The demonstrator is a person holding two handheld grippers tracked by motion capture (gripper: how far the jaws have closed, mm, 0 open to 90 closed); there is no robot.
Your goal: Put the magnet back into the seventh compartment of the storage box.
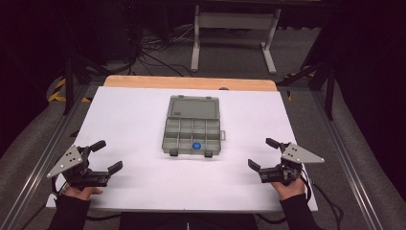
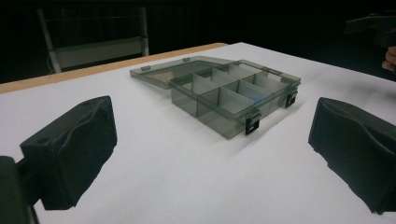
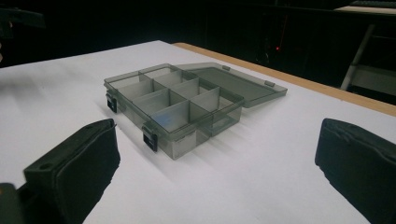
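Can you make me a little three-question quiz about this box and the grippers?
1. True or false: the lid of the box lies open.
2. What colour is the small round thing in the box: A red, B blue, C green?
3. Fill in: the left hand-held gripper and the right hand-held gripper are both ____ and hold nothing.

Key: 1 true; 2 B; 3 open.

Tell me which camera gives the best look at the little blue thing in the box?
The high view: looking straight down, it shows the blue thing as a clear round dot in a near-row compartment of the open box. In the left gripper view and the right gripper view it is just a faint bluish smear behind the tinted walls.
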